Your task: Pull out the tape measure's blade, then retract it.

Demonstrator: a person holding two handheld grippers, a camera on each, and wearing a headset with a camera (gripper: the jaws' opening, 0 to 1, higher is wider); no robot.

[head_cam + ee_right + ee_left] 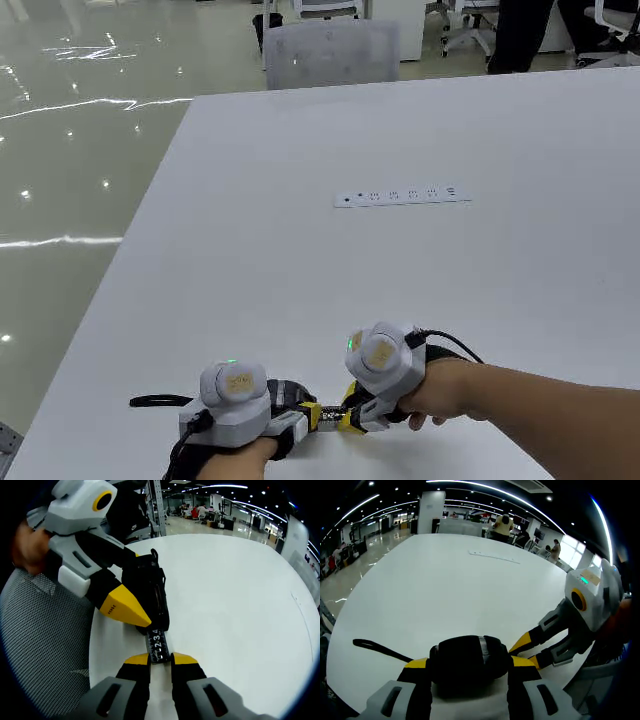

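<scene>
Broad bare table was seen on the near side of the power strip. The tape measure was found well nearer than that strip, at the table's near edge. Its black case was clamped by the left gripper; a short numbered blade was pinched by the right gripper. In the head view the case was largely hidden.

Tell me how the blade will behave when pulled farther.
The blade looks thin: probably stiff over this short span, likely sagging farther out. The right gripper pinches only its end, so it might slip.
</scene>
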